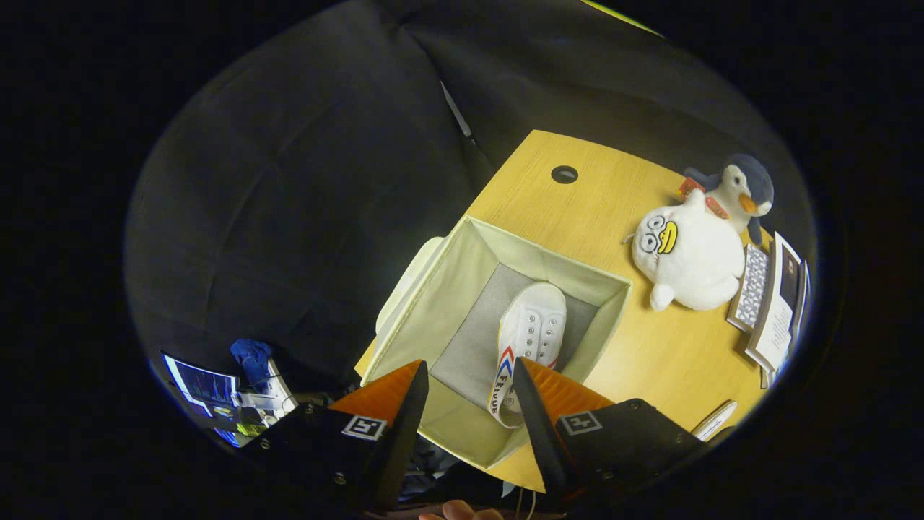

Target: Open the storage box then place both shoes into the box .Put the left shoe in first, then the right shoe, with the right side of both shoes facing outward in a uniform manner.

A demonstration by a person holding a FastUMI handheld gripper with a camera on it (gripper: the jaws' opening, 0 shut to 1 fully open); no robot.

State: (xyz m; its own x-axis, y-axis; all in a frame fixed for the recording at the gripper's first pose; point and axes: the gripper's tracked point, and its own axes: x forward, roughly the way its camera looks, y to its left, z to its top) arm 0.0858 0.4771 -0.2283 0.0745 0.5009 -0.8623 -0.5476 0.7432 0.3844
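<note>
Fingers [415, 404] spread, holding nothing, above open box [426, 303] on desk [650, 368]; one shoe [530, 332] already inside, toe away from gripper [469, 404]; est. approx. halfway w/ 2nd shoe left to load.

The gripper [469, 393] is held high and looks steeply down, its two fingers [408, 412] spread well apart with nothing pressed between them. Near, below the fingers, a fingertip of the person's hand [459, 511] shows.
</note>
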